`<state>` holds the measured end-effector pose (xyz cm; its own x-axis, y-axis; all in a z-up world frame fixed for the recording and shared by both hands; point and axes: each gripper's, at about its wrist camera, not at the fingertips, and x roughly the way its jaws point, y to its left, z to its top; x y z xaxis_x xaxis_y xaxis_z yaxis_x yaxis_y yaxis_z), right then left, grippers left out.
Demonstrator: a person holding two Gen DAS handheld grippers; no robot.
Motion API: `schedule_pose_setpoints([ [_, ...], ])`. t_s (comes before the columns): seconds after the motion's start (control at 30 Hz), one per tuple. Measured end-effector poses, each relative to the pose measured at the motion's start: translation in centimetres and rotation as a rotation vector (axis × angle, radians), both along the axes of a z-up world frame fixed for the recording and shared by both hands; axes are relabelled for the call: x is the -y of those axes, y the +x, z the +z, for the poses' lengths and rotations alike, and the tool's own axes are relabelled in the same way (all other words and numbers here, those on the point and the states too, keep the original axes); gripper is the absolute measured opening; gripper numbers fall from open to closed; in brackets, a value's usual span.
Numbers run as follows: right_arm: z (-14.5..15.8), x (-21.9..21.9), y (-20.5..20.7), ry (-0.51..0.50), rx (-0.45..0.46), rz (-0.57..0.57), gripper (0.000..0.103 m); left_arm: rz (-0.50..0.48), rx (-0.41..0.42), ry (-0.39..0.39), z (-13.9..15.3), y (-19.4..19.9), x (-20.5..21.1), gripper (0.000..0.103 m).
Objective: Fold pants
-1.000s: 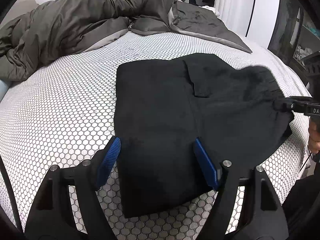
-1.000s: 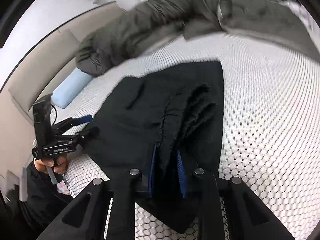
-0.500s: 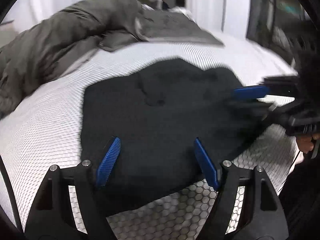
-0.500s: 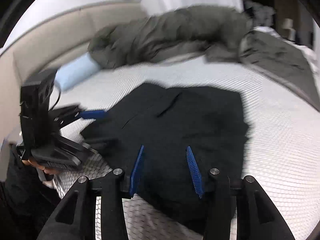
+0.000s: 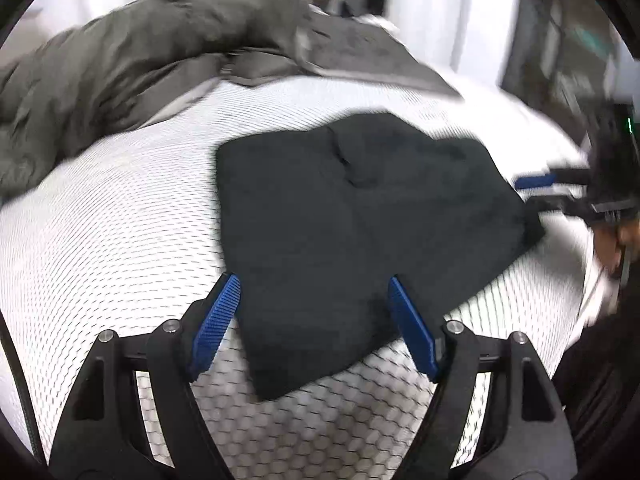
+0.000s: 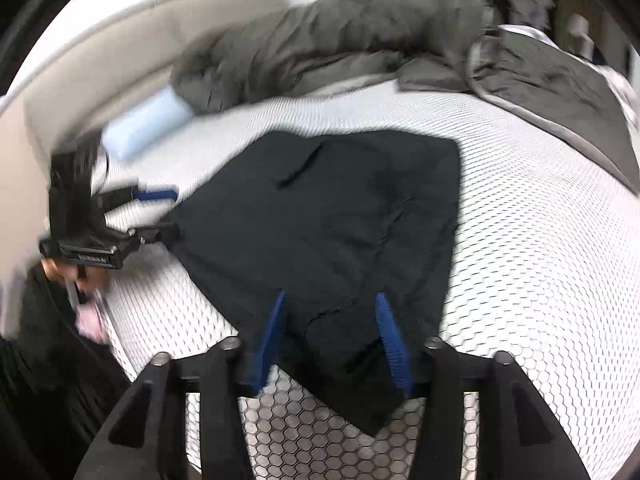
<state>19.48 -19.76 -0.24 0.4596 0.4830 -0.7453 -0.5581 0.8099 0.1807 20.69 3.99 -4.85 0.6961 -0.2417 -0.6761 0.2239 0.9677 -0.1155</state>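
The black pants lie folded into a compact slab on the honeycomb-patterned bed sheet, with the grey duvet bunched up behind them. A second ago the right gripper was pinched on a gathered ridge of the fabric; now its blue pads stand apart with nothing between them, and the cloth beneath has dropped flat. The left gripper hangs wide open over the near edge of the pants, as it did before, gripping nothing. A pale blue pillow rests by the headboard, well clear of the pants.
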Motion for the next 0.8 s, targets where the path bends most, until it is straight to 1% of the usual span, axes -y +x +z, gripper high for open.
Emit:
schedule_pose_setpoints([
  [0.03, 0.3, 1.1, 0.8, 0.034, 0.007, -0.07, 0.083, 0.046, -0.005, -0.048, 0.1, 0.5, -1.2, 0.078],
  [0.07, 0.4, 1.8, 1.3, 0.055, -0.001, -0.114, 0.086, 0.093, -0.023, -0.109, 0.0, 1.2, -2.5, 0.078],
  [0.13, -0.3, 3.2, 2.8, 0.121, -0.067, -0.196, 0.086, 0.151, -0.082, -0.192, -0.9, 2.2, -4.1, 0.078],
  [0.17, -1.0, 3.8, 3.7, 0.161, -0.118, -0.231, 0.086, 0.163, -0.101, -0.2, -1.2, 2.5, -4.4, 0.077],
  [0.2, -1.7, 4.1, 4.5, 0.201, -0.166, -0.25, 0.086, 0.175, -0.121, -0.199, -1.7, 2.7, -4.7, 0.07],
  [0.23, -2.4, 4.3, 5.2, 0.223, -0.201, -0.254, 0.084, 0.18, -0.146, -0.19, -2.3, 3.0, -4.7, 0.059],
  [0.27, -2.6, 4.0, 5.7, 0.226, -0.218, -0.254, 0.078, 0.169, -0.176, -0.205, -2.9, 3.4, -4.8, 0.055],
  [0.3, -3.0, 3.8, 6.2, 0.229, -0.237, -0.253, 0.067, 0.162, -0.186, -0.224, -3.1, 3.3, -4.7, 0.046],
  [0.33, -3.5, 3.6, 6.9, 0.239, -0.26, -0.251, 0.06, 0.143, -0.189, -0.25, -3.1, 3.4, -4.7, 0.036],
  [0.37, -3.9, 3.3, 7.8, 0.253, -0.285, -0.24, 0.048, 0.138, -0.187, -0.248, -3.0, 3.4, -4.2, 0.036],
  [0.4, -4.0, 2.9, 8.3, 0.248, -0.28, -0.241, 0.041, 0.14, -0.187, -0.229, -2.7, 3.6, -3.9, 0.036],
  [0.43, -4.0, 2.7, 8.8, 0.24, -0.27, -0.237, 0.038, 0.14, -0.185, -0.209, -2.3, 3.9, -3.7, 0.034],
  [0.5, -3.1, 2.0, 9.6, 0.22, -0.211, -0.237, 0.032, 0.144, -0.169, -0.201, -1.8, 4.9, -3.2, 0.032],
  [0.53, -2.4, 1.7, 10.1, 0.206, -0.176, -0.237, 0.031, 0.146, -0.164, -0.189, -1.5, 5.4, -3.1, 0.032],
  [0.6, -2.2, 1.3, 11.1, 0.17, -0.138, -0.254, 0.032, 0.152, -0.151, -0.139, -1.4, 7.0, -2.4, 0.032],
  [0.63, -2.6, 1.2, 11.7, 0.146, -0.13, -0.281, 0.032, 0.158, -0.134, -0.117, -1.5, 7.6, -2.1, 0.032],
  [0.67, -3.2, 1.3, 12.2, 0.139, -0.14, -0.299, 0.034, 0.173, -0.136, -0.111, -1.6, 8.0, -2.0, 0.032],
  [0.7, -3.6, 1.5, 12.5, 0.137, -0.153, -0.31, 0.043, 0.181, -0.148, -0.114, -1.7, 7.9, -2.1, 0.032],
  [0.73, -3.9, 1.6, 12.6, 0.133, -0.165, -0.32, 0.049, 0.191, -0.154, -0.114, -1.9, 8.0, -2.2, 0.034],
  [0.8, -3.4, 1.9, 12.5, 0.118, -0.15, -0.342, 0.067, 0.201, -0.131, -0.103, -1.6, 7.5, -2.1, 0.038],
])
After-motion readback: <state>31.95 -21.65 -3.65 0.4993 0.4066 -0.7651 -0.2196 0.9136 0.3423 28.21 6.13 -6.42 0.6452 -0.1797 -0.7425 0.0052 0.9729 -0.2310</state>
